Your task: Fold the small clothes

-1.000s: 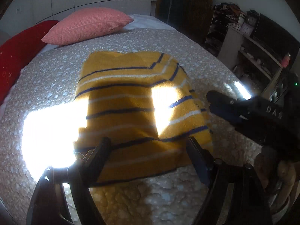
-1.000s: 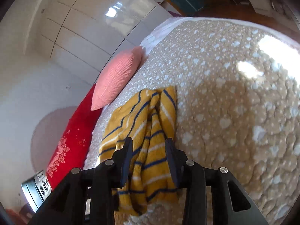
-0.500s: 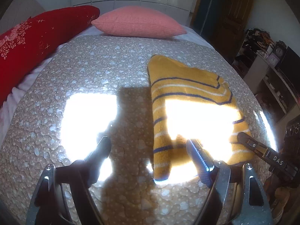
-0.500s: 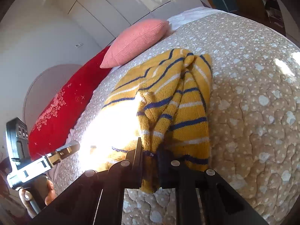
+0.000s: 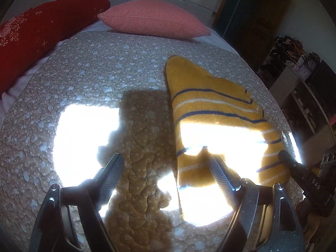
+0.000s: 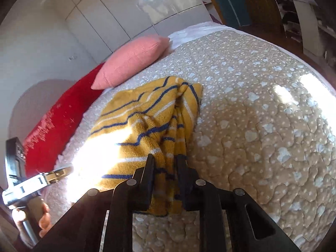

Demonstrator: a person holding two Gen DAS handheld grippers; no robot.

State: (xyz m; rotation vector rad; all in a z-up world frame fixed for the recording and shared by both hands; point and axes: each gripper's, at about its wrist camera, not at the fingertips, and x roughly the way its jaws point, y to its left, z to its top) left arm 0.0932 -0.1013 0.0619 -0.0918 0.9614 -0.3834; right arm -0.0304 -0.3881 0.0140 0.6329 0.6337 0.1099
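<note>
Sun-glare across yellow striped garment (image 5: 212, 109), near edge between right gripper (image 6: 163, 161) jaws.

You have a bed under a beige quilt (image 5: 105, 79) flecked with pale blotches. At the quilt's far end lies a pink pillow (image 5: 153, 21), and beside it a red cushion (image 5: 42, 33). Beyond the quilt's right side stand cluttered shelves (image 5: 294, 63).

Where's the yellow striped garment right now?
The yellow striped garment lies on the quilted bedspread, below the pink pillow, its near edge between the right claw's fingers.
</note>
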